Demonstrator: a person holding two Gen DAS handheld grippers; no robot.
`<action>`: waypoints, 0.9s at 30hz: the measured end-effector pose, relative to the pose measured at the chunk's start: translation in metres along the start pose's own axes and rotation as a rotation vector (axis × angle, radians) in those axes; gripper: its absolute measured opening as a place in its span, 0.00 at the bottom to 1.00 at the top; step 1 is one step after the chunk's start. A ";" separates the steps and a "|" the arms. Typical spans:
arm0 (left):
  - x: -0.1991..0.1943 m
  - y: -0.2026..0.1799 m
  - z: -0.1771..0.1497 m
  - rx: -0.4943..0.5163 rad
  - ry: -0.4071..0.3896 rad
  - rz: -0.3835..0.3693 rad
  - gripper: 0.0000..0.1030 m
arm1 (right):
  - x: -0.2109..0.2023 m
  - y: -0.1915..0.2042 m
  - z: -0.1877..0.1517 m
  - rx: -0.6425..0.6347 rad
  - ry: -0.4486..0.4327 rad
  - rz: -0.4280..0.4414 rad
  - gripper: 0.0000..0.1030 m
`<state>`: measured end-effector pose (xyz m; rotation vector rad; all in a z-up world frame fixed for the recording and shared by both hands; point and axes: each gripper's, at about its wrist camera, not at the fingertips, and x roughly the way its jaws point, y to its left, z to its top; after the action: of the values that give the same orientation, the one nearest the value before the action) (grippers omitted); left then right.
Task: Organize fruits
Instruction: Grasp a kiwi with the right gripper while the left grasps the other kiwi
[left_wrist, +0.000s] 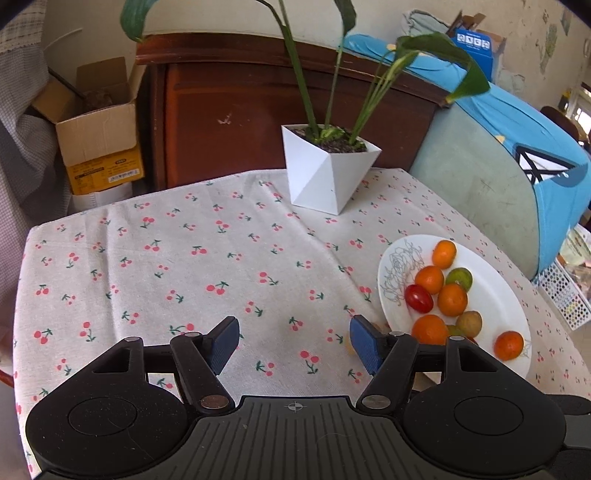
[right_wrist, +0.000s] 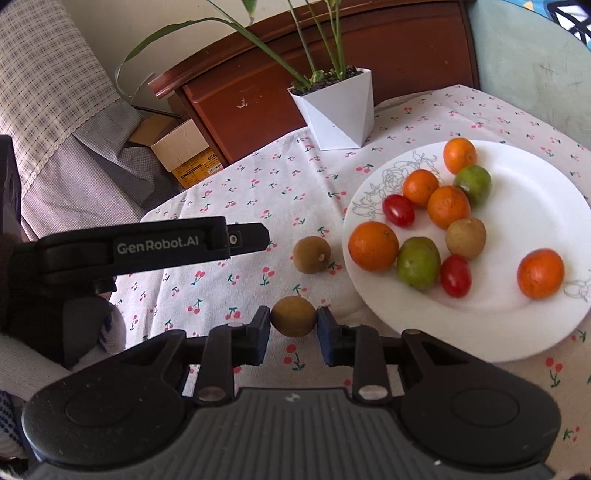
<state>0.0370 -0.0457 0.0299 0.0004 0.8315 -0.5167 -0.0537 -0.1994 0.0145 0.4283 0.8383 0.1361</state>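
The right hand-held gripper (right_wrist: 293, 322) is pinching a small round brown longan-like fruit (right_wrist: 293, 316) across its middle, at 7 o'clock from the white ceramic plate (right_wrist: 528, 206) of oranges, limes and cherry tomatoes; a second brown fruit (right_wrist: 311, 254) is lying at 9 o'clock. It is probably light, thin-shelled and prone to rolling, so gentle pressure suits. The left hand-held gripper (left_wrist: 293, 341) is hovering spread and empty over the cherry-print desk (left_wrist: 184, 266)
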 end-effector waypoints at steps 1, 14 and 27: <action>0.001 -0.003 -0.002 0.017 0.000 -0.002 0.64 | -0.002 -0.001 -0.001 -0.003 0.002 -0.002 0.27; 0.013 -0.030 -0.015 0.174 -0.032 -0.040 0.61 | -0.019 -0.015 -0.010 0.008 0.009 -0.019 0.27; 0.031 -0.044 -0.020 0.228 -0.053 -0.059 0.37 | -0.021 -0.026 -0.009 0.042 0.004 -0.023 0.27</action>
<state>0.0210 -0.0934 0.0032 0.1718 0.7193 -0.6619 -0.0756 -0.2264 0.0128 0.4573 0.8505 0.0981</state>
